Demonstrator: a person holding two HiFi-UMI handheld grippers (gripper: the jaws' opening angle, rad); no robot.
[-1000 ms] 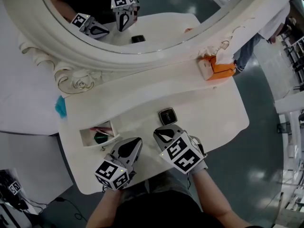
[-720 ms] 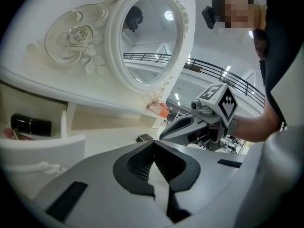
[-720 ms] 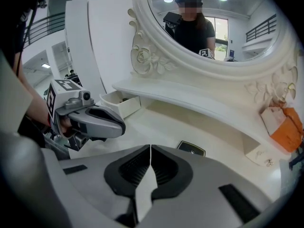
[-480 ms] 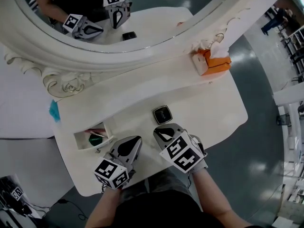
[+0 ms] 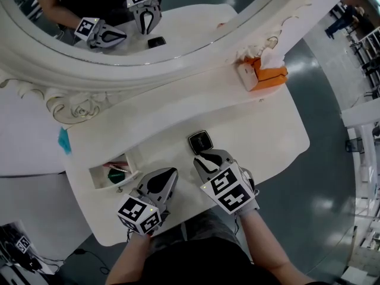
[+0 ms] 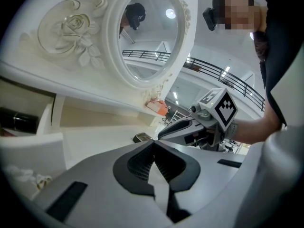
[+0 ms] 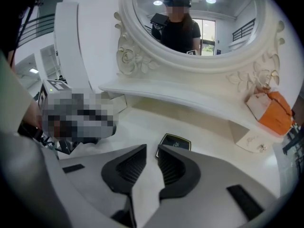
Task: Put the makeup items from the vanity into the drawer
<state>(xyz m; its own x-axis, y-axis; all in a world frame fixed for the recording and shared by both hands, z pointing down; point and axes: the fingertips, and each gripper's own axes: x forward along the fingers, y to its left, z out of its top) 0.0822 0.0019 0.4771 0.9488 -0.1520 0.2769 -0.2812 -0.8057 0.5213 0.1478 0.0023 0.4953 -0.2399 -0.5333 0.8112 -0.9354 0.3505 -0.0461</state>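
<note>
A black square compact [image 5: 200, 142] lies flat on the white vanity top [image 5: 261, 129]. My right gripper [image 5: 202, 158] hovers just short of the compact [image 7: 175, 142]; its jaws are opening, a narrow gap shows between them and nothing is in it [image 7: 152, 150]. To the left, my left gripper [image 5: 168, 173] is shut and empty [image 6: 153, 145], close to the open small drawer [image 5: 98, 177]. The drawer holds a green item [image 5: 116, 174] and a reddish one. In the left gripper view the compact [image 6: 141, 137] lies past the jaw tips.
A large oval mirror [image 5: 178, 46] with a carved white frame stands at the back of the vanity. An orange tissue box [image 5: 265, 74] sits at the back right. The vanity's front edge runs right under both grippers.
The right gripper has crept forward, closer to the compact, and its jaws have parted a little. The left gripper has stayed by the drawer. The head view has shifted slightly.
</note>
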